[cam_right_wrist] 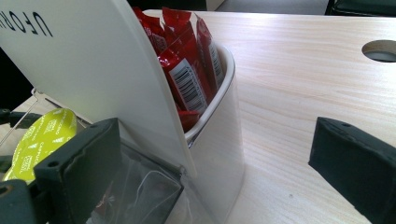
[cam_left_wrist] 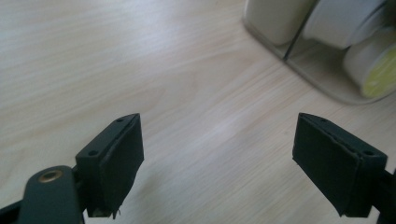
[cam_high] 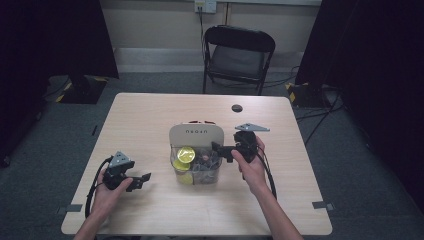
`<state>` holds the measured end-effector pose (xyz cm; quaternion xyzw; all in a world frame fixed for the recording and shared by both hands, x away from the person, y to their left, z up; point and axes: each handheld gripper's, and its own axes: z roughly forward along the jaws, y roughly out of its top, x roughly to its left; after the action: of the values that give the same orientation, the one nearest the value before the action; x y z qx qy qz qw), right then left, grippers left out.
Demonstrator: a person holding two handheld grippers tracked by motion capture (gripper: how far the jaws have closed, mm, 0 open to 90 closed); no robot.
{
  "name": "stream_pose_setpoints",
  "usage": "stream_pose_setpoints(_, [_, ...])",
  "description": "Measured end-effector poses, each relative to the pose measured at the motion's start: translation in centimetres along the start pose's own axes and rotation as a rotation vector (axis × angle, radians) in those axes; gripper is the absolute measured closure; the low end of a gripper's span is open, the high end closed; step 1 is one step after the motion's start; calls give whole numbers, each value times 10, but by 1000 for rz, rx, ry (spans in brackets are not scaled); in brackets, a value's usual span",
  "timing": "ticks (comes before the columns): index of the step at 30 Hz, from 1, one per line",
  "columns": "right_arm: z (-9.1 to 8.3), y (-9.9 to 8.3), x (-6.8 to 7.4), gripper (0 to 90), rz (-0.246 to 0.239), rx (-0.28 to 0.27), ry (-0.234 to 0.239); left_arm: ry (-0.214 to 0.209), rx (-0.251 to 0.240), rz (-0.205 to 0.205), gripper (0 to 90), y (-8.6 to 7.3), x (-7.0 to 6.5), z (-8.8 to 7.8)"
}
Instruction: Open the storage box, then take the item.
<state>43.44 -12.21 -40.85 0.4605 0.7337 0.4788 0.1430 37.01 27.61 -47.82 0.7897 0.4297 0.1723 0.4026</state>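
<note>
The organizer [cam_high: 196, 137] stands mid-worktop [cam_high: 150, 115], red sachets [cam_right_wrist: 187, 70] in its rear cup, yellow-lidded capsules [cam_high: 186, 155] in its clear front tray. The right tool [cam_high: 218, 148] hovers at the organizer's right edge, jaws wide apart, one either side of the wall, holding nothing. The left tool [cam_high: 144, 179] sits left of it over bare wood, jaws parted and empty

organizer [cam_left_wrist: 299, 56] cropped, pods [cam_left_wrist: 373, 65] blurred
</note>
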Motion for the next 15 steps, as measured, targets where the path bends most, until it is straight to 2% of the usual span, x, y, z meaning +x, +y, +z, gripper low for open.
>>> stream_pose_setpoints(7, [-1,2,-2,0,-7,-4,4,-22,-28,9,180,10,-9,-8])
stream_pose_setpoints(11, [0,2,-3,0,-3,-2,6,-42,-45,1,180,13,-12,-9])
stream_pose_setpoints(15, [0,2,-3,0,-5,-2,6,-42,-62,19,181,18,-16,-12])
